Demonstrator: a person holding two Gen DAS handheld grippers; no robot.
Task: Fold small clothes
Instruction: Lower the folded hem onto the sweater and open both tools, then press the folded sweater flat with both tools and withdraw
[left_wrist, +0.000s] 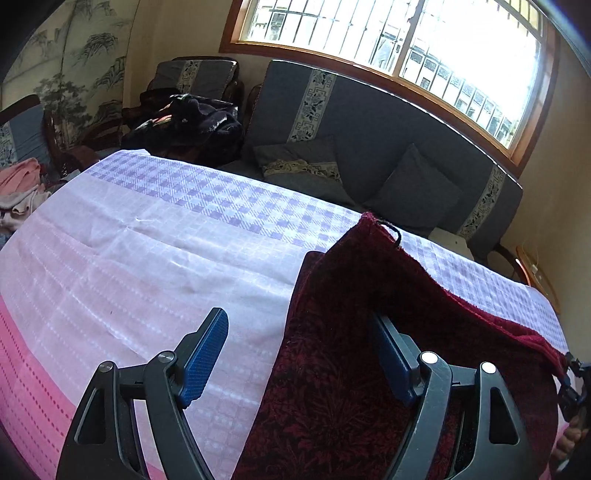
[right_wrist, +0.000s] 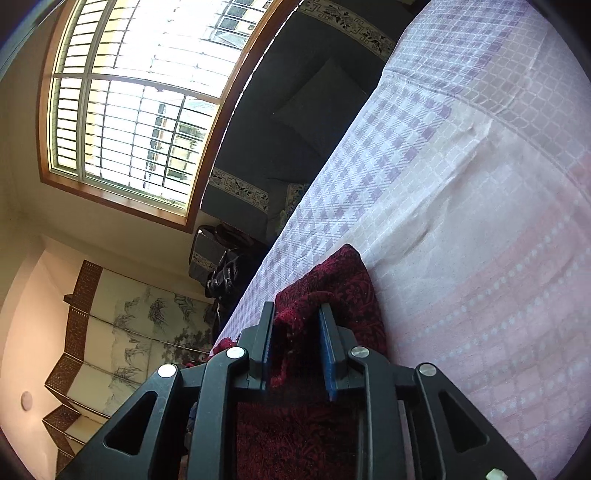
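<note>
Midway, a dark red cloth hangs by one pinch

Here the right gripper (right_wrist: 295, 339) pinches a bunched edge of the dark red patterned cloth (left_wrist: 351, 369), lifting it off the checked counter cover (left_wrist: 166, 240). The left gripper (left_wrist: 299, 354) stands spread, its right finger tucked behind the fabric, its left finger over bare cover. Risk: with one thin hold, the cloth could slip free or sag unevenly, skewing the fold.

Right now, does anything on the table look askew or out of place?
Nothing damaged or spilled. The dark red cloth is half lifted and bunched rather than flat, pinched in the right gripper; the left gripper is open around its edge.
</note>
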